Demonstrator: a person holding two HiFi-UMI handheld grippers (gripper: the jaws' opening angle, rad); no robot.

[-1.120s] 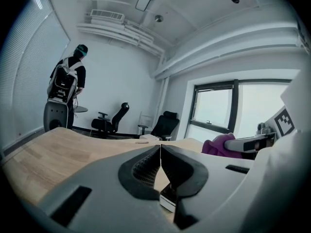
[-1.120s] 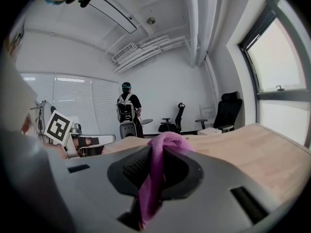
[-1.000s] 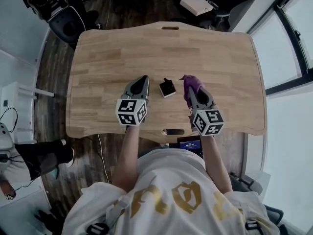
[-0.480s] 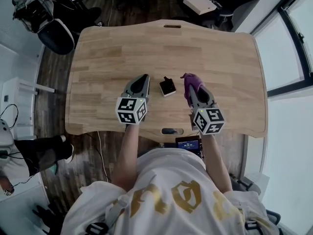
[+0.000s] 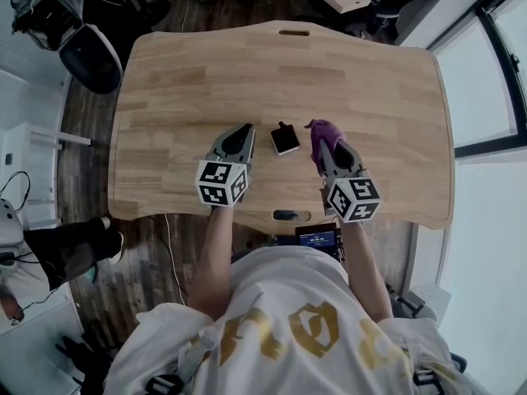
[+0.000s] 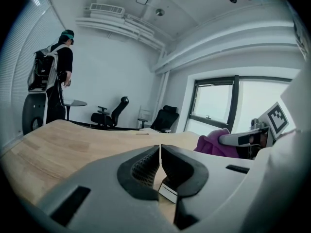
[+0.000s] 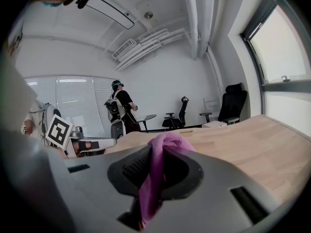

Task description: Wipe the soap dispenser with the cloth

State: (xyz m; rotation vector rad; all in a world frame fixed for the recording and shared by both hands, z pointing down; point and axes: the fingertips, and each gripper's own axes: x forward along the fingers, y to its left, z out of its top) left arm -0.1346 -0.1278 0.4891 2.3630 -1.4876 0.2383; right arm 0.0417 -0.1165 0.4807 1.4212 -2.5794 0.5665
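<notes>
Nearest me, my left gripper (image 5: pixel 243 132) hangs over the counter (image 5: pixel 173 81) with its jaws pressed together on nothing. My right gripper (image 5: pixel 324 145) is clamped on the purple cloth (image 5: pixel 323 130), which bunches past its tips. Between the two, slightly farther, stands the small soap dispenser (image 5: pixel 285 141), touched by neither. I judge wiping not yet begun. Next I should bring the cloth left onto the dispenser, perhaps opening the left jaws to steady it.

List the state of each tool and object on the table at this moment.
left tool: shut, empty.
right tool: shut on the cloth.
cloth: bunched, clamped in the right tool.
soap dispenser: on the table, between the tools, untouched.
</notes>
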